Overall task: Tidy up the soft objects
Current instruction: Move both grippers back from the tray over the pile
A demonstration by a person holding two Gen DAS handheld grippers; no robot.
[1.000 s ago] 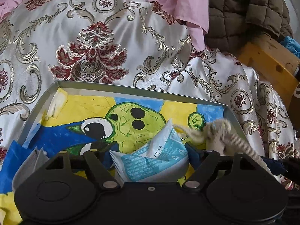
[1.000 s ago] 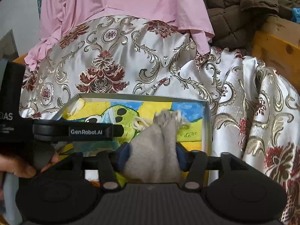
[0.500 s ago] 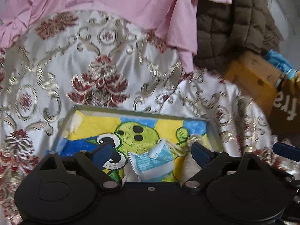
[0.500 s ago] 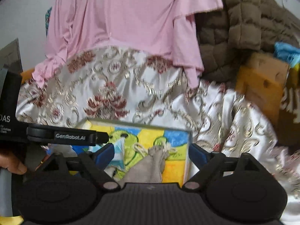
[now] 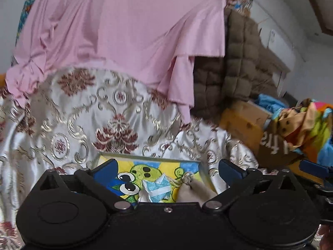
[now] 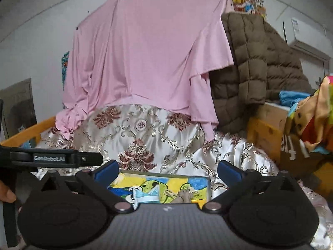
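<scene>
Left wrist view: we note a pink cloth (image 5: 129, 33) draped above the patterned satin (image 5: 68, 129); the left gripper (image 5: 168, 169) is spread wide and empty over the painted box (image 5: 149, 158), where a blue packet (image 5: 157, 188) and beige pouch (image 5: 192, 189) lie. Right wrist view: brown quilted jacket (image 6: 256, 66) behind; right gripper (image 6: 167, 169) likewise wide, holding nothing.

A bed draped w/ silver-and-maroon brocade cloth (image 5: 68, 129) carries a shallow box (image 5: 205, 171) w/ cartoon lining; pink sheet (image 6: 145, 58) overlaps the cloth's far edge, brown quilted coat (image 6: 254, 66) beside it.
</scene>
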